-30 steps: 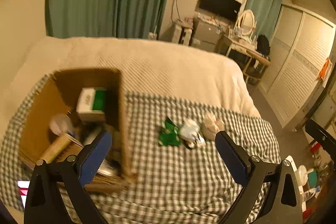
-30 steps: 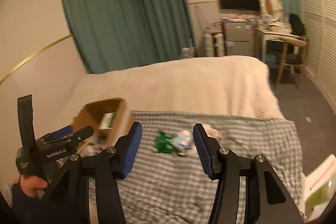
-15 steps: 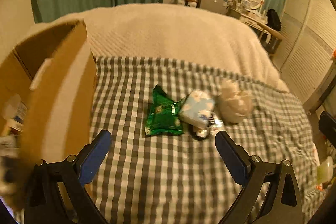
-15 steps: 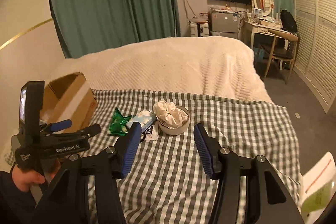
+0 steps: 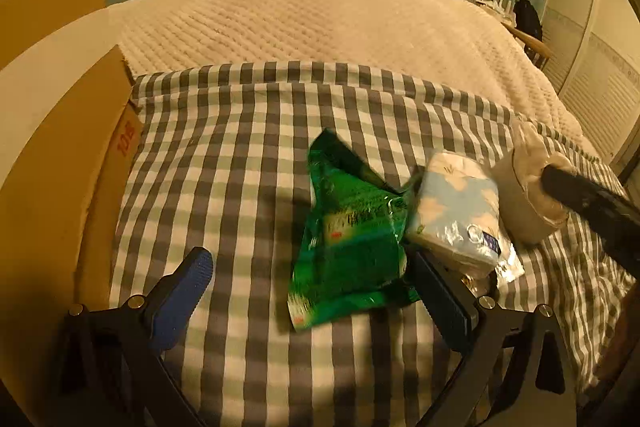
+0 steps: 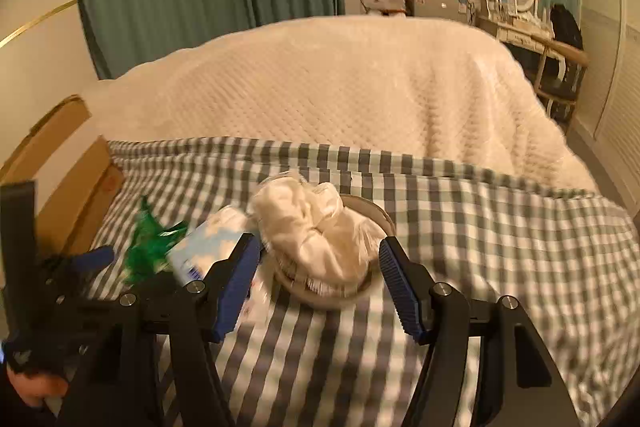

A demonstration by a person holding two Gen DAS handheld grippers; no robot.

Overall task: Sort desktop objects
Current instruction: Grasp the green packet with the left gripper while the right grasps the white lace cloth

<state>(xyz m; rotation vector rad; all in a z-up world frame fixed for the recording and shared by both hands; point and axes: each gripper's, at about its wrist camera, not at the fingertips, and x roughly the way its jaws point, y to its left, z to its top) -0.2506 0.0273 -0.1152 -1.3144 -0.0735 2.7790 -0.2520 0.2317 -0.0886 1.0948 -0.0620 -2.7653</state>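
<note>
A green snack packet (image 5: 348, 235) lies on the checked cloth, touching a blue-and-white tissue pack (image 5: 456, 215). To their right stands a grey bowl (image 5: 516, 223) stuffed with white cloth (image 6: 316, 227). My left gripper (image 5: 316, 295) is open and low over the cloth, with the packet's near end between its fingers, close to the right one. My right gripper (image 6: 320, 285) has its jaws opening, and the bowl (image 6: 372, 213) sits just ahead between the fingertips, untouched by the pads. The packet (image 6: 148, 243) and tissue pack (image 6: 204, 247) lie left of it.
An open cardboard box (image 5: 60, 167) stands at the cloth's left edge, its flap raised (image 6: 68, 187). Behind the checked cloth (image 5: 240, 131) stretches a cream quilted bedspread (image 6: 340, 79). A hand (image 6: 36, 387) holds the left gripper at lower left. Curtains, a desk and a TV are far back.
Both grippers have come down toward the checked cloth, so the items loom larger. The box has slid to the left edge of the left view. The right jaws have widened about the bowl.
</note>
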